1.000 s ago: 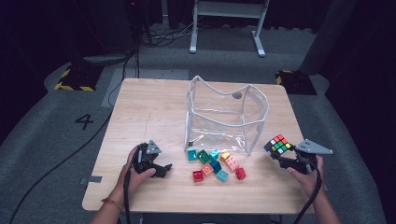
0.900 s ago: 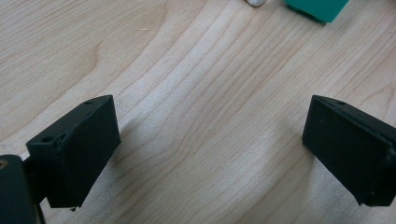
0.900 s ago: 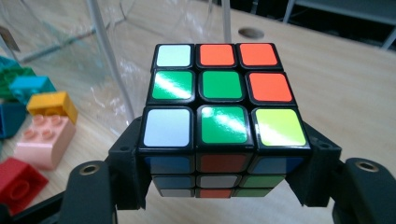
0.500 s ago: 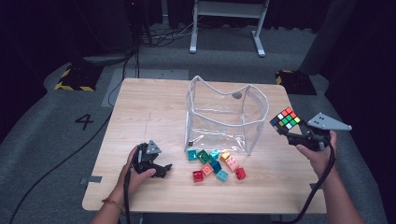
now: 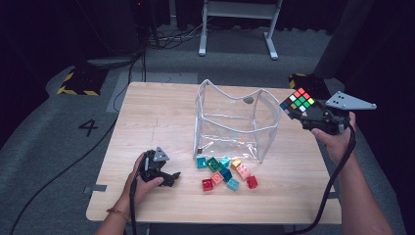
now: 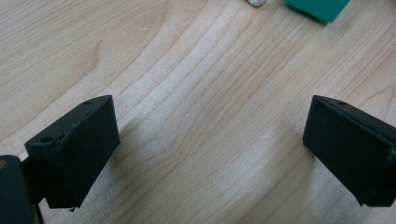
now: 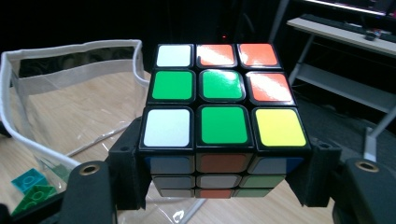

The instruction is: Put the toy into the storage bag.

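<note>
Scrambled cube is clamped in your right gripper beside the clear bag's rim, lower rows hidden by jaws; left gripper gapes empty; floor reads "4".

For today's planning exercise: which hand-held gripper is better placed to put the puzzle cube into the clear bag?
Right. The right hand-held gripper already clamps the puzzle cube beside the clear bag's rim; the left hand-held gripper rests open on the table.

A light wooden table bears a clear bag and roughly ten coloured bricks.
</note>
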A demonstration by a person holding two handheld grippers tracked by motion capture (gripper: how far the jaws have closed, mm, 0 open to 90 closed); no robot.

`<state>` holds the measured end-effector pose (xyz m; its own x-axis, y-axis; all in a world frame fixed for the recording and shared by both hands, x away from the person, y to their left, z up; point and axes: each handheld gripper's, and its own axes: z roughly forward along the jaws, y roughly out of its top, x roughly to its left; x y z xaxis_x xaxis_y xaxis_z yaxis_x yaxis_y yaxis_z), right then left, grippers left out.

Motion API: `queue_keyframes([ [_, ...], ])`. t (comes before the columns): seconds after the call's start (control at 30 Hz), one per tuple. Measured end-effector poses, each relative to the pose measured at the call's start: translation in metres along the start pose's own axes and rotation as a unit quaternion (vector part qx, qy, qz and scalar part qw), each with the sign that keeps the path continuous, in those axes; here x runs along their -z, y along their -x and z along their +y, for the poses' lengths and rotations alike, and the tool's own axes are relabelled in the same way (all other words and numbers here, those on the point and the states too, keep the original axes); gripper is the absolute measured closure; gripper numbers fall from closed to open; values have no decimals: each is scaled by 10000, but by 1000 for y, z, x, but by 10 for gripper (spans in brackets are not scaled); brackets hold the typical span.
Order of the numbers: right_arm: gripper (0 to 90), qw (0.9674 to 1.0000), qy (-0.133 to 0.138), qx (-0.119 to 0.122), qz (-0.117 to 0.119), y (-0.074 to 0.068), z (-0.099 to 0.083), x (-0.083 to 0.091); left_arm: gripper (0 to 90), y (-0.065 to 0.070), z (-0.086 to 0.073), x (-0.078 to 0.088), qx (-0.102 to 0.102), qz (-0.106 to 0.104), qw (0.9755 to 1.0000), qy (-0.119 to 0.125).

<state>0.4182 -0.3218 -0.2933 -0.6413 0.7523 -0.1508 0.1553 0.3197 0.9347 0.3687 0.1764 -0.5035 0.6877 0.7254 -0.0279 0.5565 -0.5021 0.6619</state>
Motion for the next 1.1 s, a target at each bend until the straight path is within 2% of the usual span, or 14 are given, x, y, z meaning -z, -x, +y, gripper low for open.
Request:
queue_keyframes([
  [0.07,339,9999,-37,111,86,-1,6,-6,37,0,0,0,-6,3,10000,-4],
  [0.13,339,9998,-82,80,192,-3,12,-12,37,0,0,0,-5,3,10000,-4],
  [0.4,340,9980,-270,228,527,-9,26,-39,37,0,0,0,-1,0,10000,0],
  [0.57,339,9960,-317,240,805,-13,31,-54,37,0,0,0,-6,4,10000,-4],
  [0.7,340,9937,-447,366,956,-16,31,-67,37,0,0,0,-5,1,10000,-4],
  [0.8,340,9915,-553,475,1080,-17,31,-75,37,0,0,0,0,1,10000,1],
  [0.93,340,9869,-681,675,1299,-22,32,-86,37,0,0,0,-7,4,10000,-6],
  [1.1,339,9784,-1009,948,1533,-28,31,-104,37,0,0,0,2,0,10000,1],
])
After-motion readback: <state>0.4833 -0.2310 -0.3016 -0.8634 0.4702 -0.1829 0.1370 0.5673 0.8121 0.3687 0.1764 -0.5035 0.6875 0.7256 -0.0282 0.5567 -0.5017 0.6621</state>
